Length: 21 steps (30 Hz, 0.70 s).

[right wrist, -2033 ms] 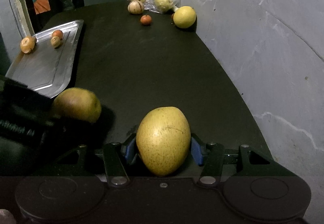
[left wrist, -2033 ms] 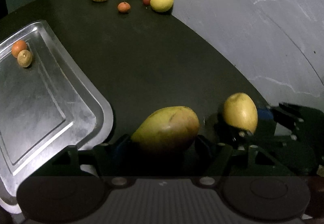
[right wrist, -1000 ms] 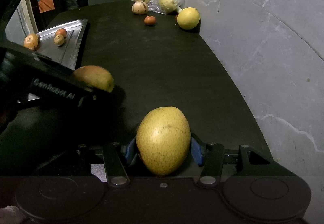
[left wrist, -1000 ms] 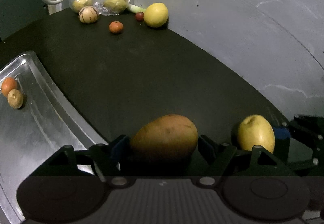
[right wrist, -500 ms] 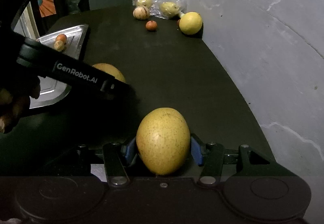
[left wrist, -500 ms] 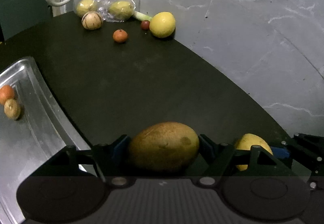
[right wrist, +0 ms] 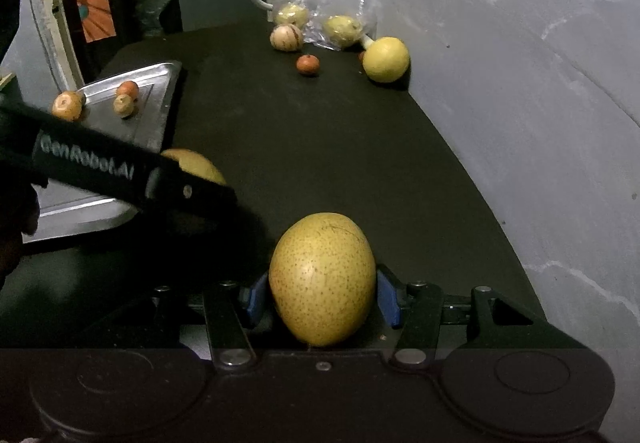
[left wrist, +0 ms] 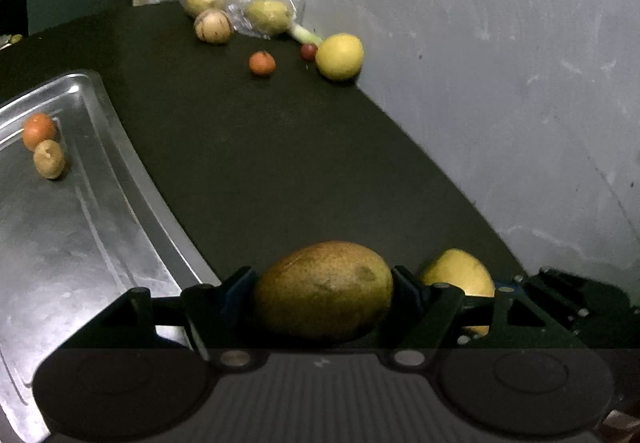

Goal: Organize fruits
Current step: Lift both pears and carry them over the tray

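Left view: our L gripper is clamped on a mango, tray just to its left. We're mid-carry; next, swing left over the tray & release.

Right view: R gripper grips a pear, tray well ahead-left; same drop needed.

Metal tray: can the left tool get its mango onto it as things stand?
Probably yes. The left tool, shut on the brownish mango, sits just off the metal tray corner. Nothing lies between them, and the near tray floor is bare; the small fruits sit at its far end.
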Tool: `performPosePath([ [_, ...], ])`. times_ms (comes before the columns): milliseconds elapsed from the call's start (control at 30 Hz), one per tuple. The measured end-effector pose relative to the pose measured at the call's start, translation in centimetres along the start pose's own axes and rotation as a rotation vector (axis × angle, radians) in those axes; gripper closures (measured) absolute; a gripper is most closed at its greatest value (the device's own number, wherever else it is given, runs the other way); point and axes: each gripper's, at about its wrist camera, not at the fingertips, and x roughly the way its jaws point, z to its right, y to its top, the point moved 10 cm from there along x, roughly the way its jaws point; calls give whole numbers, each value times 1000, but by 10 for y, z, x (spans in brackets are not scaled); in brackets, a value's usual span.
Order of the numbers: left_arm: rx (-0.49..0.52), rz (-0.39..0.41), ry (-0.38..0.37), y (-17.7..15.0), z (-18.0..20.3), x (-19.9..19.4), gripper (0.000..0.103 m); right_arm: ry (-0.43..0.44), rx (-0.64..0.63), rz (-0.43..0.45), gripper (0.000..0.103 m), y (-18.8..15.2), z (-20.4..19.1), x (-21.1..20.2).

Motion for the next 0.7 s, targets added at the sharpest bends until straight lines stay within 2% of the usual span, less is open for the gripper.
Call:
performPosePath([
  [233, -69, 86, 9, 15, -17, -29, 26, 25, -30, 36, 47, 17, -15, -5],
  [433, -179, 140, 32, 24, -54, -55, 26, 84, -79, 55, 47, 38, -41, -3],
  [700, -299, 211, 137, 17, -116, -94, 26, 179, -156, 66, 47, 64, -92, 3],
])
